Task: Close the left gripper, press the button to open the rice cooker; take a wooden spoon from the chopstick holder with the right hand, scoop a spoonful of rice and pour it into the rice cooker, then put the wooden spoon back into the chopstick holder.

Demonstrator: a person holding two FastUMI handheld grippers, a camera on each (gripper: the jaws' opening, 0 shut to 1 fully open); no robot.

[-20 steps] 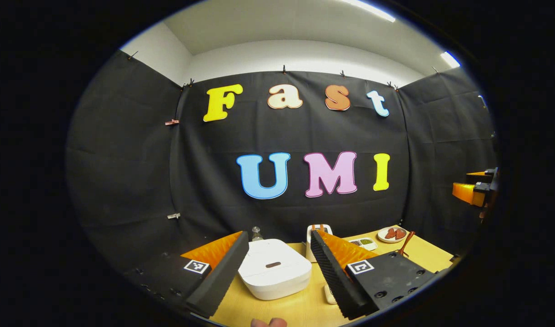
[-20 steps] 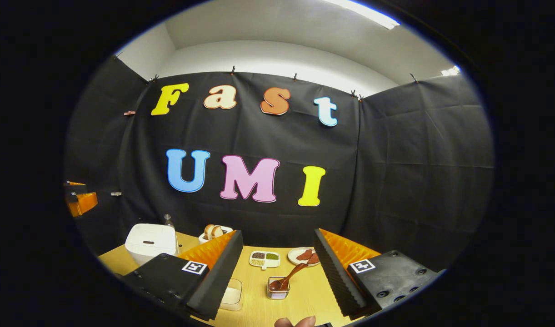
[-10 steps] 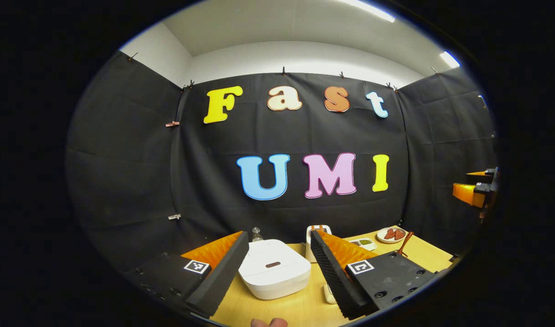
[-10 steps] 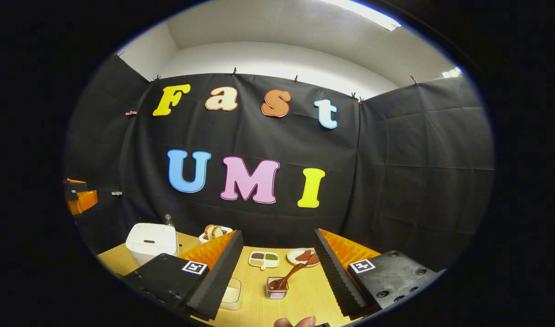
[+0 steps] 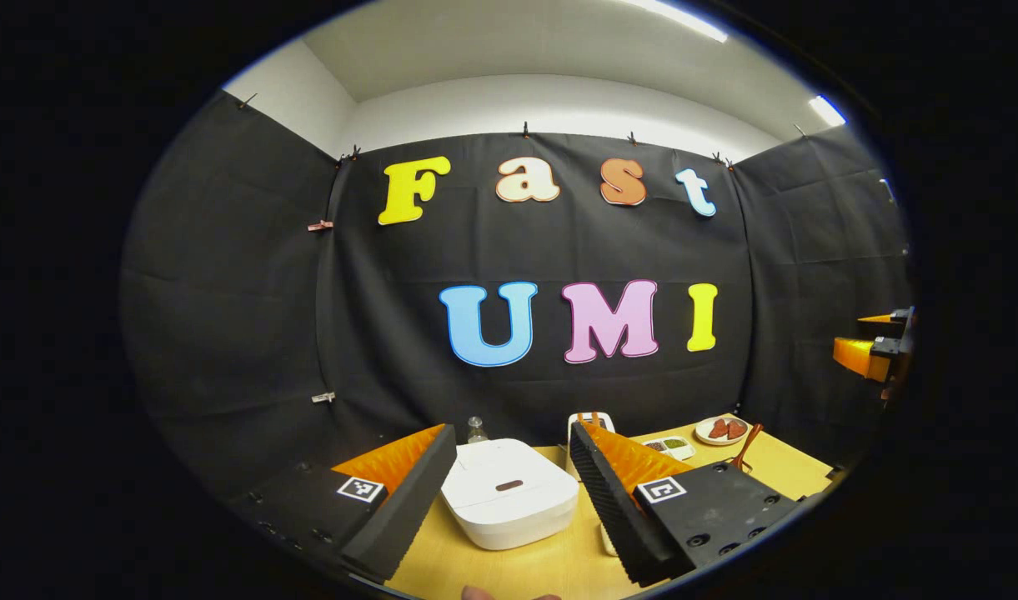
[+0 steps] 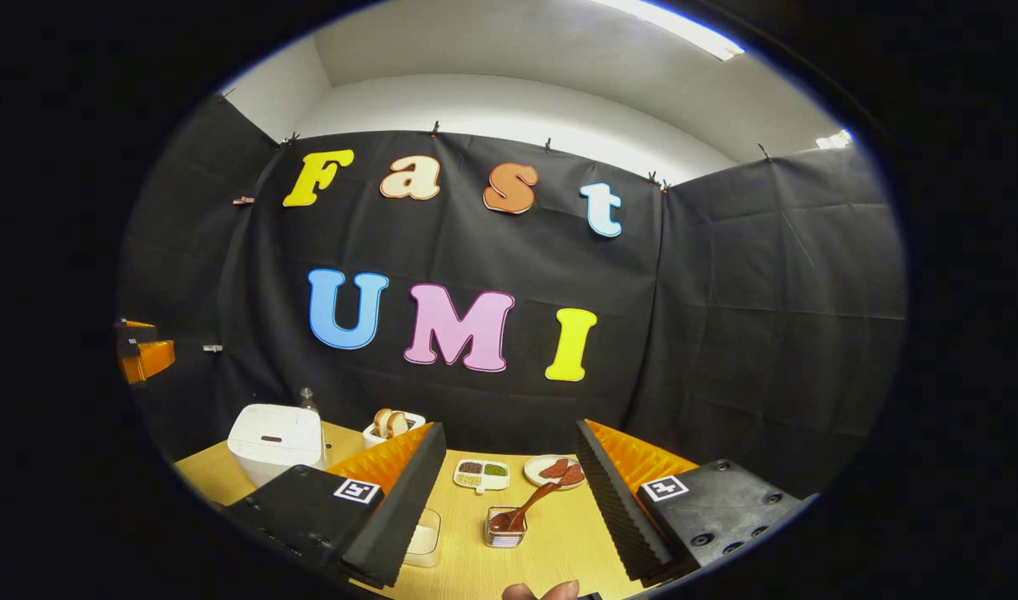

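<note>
Left gripper [image 5: 509, 492], lower centre of the left gripper view: fingers spread wide, nothing held, raised above the bench [image 5: 550, 567]. Between the fingers lies the white rice cooker [image 5: 509, 493], lid down, its dark oval button [image 5: 509, 484] facing up. Behind it stand a small bottle [image 5: 476, 430] and a white toaster [image 5: 590, 419].

Right gripper [image 6: 509, 500], lower centre of the right gripper view: fingers likewise spread wide and empty. Between them, on the bench, sits the clear chopstick holder [image 6: 505, 532] with the wooden spoon [image 6: 527, 507] leaning in it, handle toward the upper right. Just left of the holder, partly behind the left finger, is a shallow container [image 6: 423, 539] whose contents cannot be told. Farther back are a divided dish [image 6: 481, 473] and a plate [image 6: 550, 469]. The rice cooker sits at lower left of this view.

Progress, as judged: no step is done. Closing the left gripper, pressing the button, taking the spoon, scooping, pouring and returning it all remain.
</note>
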